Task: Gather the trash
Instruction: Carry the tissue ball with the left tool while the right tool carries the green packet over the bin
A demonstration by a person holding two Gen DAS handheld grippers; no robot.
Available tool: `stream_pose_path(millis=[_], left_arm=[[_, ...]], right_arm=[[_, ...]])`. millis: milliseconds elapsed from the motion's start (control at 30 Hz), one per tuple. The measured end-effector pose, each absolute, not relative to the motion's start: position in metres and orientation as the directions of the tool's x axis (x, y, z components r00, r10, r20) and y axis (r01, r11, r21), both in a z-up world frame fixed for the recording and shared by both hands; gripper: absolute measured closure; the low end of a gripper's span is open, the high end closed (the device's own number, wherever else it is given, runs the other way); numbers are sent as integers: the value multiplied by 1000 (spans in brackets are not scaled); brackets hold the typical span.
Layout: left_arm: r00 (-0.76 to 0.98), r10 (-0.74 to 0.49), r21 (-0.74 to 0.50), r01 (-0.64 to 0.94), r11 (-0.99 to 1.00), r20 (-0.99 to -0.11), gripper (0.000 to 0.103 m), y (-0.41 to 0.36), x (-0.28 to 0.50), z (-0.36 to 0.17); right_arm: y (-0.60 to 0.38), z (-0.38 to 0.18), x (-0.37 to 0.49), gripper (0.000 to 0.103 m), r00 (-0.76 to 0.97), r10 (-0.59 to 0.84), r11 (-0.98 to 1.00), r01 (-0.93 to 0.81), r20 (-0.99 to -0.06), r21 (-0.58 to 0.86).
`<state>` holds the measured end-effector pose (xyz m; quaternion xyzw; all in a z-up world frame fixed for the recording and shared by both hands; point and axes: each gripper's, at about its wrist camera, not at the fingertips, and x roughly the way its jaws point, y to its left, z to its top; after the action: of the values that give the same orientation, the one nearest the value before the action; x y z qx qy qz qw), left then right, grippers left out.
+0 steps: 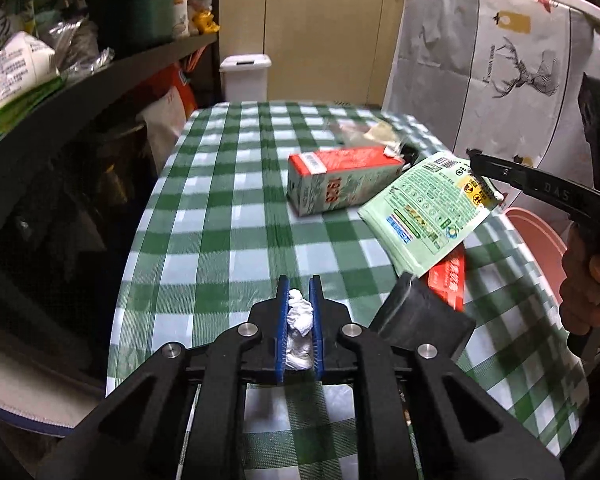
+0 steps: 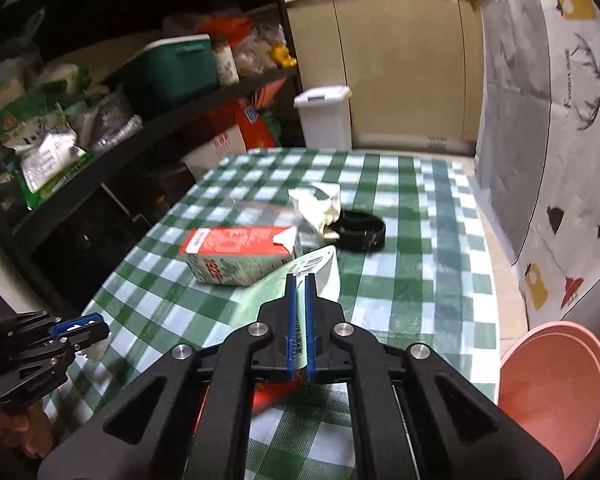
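Left hand-held gripper [image 1: 300,320]: nearest the left wrist camera, its blue pads pinched narrow on a crumpled white tissue wad [image 1: 300,332], which sits gripped between them above the desk [image 1: 220,208].
Right hand-held gripper [image 2: 299,320]: jaws drawn almost together on the edge of a flat pale-green packet [image 1: 424,212]; the left wrist view shows the packet hanging tilted from the fingertips, clear of the checked cloth.
Picked up so far: two pieces, the tissue wad and the green packet, one in each gripper; neither is dropped anywhere yet.
Likely destination: a pink basin [image 2: 556,392] sits just beside the desk's right edge, and a white lidded bin [image 2: 325,116] stands beyond the far end; which one takes the trash cannot be told.
Left on the desk: a red-and-white milk carton [image 1: 340,180] lying on its side, a crumpled cream wrapper [image 2: 316,204] behind it, a black band-like object [image 2: 360,228] just beside the wrapper, and a red packet [image 1: 448,280] under the lifted green one.
Also near: a dark block [image 1: 420,316] by the left gripper; whether it counts as trash is unclear.
Progress judged: early; both loads are in hand, at least three or four items remain.
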<state>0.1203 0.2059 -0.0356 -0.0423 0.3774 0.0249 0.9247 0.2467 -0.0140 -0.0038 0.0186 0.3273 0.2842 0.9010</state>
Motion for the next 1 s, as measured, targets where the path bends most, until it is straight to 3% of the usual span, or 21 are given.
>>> stream_pose_path(millis=[1000], left_arm=[[807, -41, -82, -9, 997, -589, 93, 150, 133, 20]], right_arm=[[-80, 47, 209, 103, 736, 506, 860, -473, -449, 194]])
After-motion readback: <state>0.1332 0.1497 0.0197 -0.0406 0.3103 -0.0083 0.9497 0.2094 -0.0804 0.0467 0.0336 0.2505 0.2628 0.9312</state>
